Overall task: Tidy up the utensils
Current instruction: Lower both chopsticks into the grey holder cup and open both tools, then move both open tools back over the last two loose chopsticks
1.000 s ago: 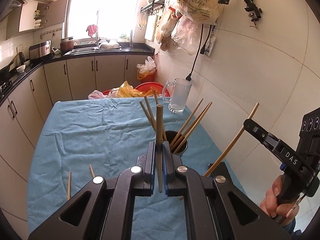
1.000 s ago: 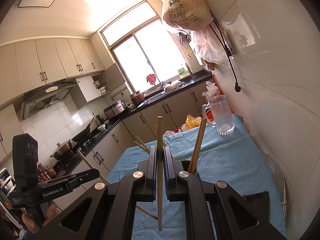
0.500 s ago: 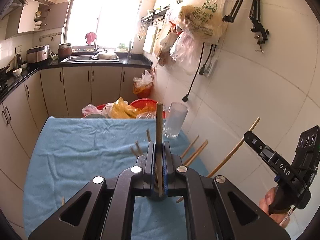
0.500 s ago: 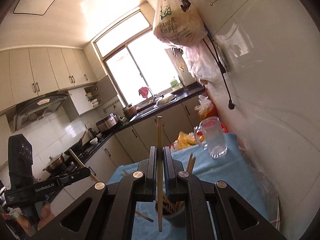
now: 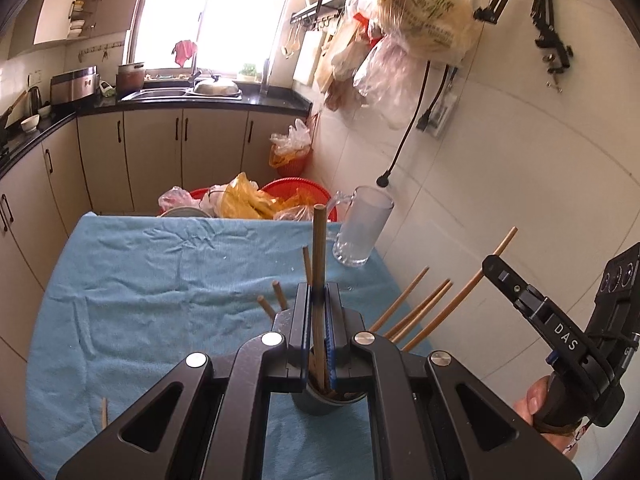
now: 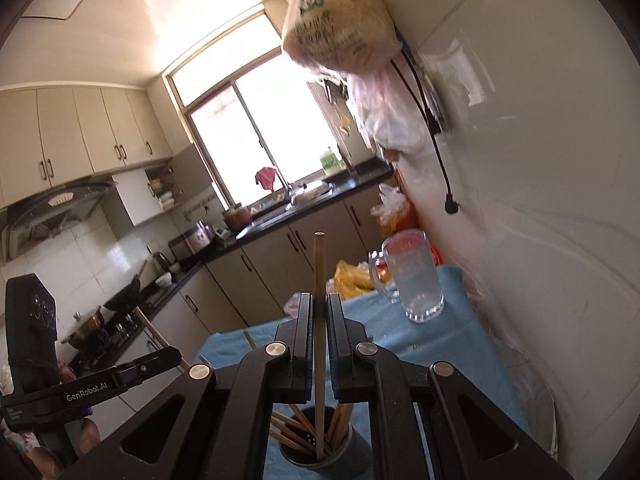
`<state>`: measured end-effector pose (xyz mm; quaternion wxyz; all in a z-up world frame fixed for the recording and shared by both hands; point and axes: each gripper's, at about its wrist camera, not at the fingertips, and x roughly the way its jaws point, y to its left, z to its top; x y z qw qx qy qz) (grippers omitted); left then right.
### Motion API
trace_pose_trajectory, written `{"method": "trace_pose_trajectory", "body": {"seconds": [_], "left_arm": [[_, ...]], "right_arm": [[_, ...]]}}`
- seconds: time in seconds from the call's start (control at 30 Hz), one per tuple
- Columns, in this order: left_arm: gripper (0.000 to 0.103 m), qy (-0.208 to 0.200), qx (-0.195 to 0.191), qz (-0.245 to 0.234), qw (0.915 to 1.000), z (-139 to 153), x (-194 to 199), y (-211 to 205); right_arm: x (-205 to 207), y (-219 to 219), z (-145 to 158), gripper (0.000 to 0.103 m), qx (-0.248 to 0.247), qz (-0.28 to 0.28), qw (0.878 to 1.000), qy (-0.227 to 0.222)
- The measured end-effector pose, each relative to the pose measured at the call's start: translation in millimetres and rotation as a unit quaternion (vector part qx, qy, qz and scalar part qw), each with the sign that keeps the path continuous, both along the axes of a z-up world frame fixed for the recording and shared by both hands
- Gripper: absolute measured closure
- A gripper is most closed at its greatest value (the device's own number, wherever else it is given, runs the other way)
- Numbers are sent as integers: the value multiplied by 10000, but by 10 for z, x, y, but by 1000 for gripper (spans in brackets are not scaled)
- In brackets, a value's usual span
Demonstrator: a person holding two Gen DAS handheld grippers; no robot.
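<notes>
My left gripper (image 5: 318, 312) is shut on a wooden chopstick (image 5: 319, 256) held upright, its lower end inside the dark holder cup (image 5: 320, 402) below the fingers. Several chopsticks (image 5: 412, 310) lean out of that cup. My right gripper (image 6: 319, 320) is shut on another upright chopstick (image 6: 319, 280), whose lower end reaches into the same cup (image 6: 320, 450), which holds several chopsticks. The right gripper also shows in the left wrist view (image 5: 492, 264), holding its chopstick (image 5: 464, 296) aslant. The left gripper appears at the left of the right wrist view (image 6: 172, 354).
A blue cloth (image 5: 160, 280) covers the table. A glass mug (image 5: 362, 232) stands at the far right by the tiled wall. A loose chopstick (image 5: 104, 412) lies at the near left. Red baskets with bags (image 5: 256, 200) sit beyond the table.
Both grippers have moved in over the cup and lowered their chopsticks, so the lower ends now sit inside it. Both stay shut.
</notes>
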<state>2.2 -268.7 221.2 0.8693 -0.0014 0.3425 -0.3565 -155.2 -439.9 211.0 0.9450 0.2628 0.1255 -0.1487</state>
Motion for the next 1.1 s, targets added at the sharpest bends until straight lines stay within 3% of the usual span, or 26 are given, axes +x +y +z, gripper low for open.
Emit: {"method": "trace_pose_trajectory", "body": {"seconds": [0.5, 0.63, 0.7, 0.77, 0.87, 0.93, 1.1], "left_arm": [[97, -80, 244, 2, 9997, -260, 1, 10], [90, -79, 215, 4, 9997, -227, -29, 77], [82, -127, 180, 41, 9997, -197, -73, 128], [81, -165, 141, 77, 9997, -173, -120, 184], [78, -198, 83, 149, 9997, -161, -231, 352], [70, -225, 56, 247, 9994, -172, -311, 480], [64, -189, 111, 496, 9985, -327, -524, 856]], "right_arm": [[54, 37, -308, 95, 191, 110, 9987, 453], [-14, 51, -257, 94, 159, 68, 9990, 419], [-67, 69, -224, 87, 130, 52, 9992, 379], [-136, 101, -188, 78, 97, 11, 9994, 344], [-254, 186, -161, 75, 66, 13, 9995, 321], [-310, 276, -184, 69, 58, 81, 9993, 358], [-333, 624, -365, 58, -78, 309, 9972, 675]]}}
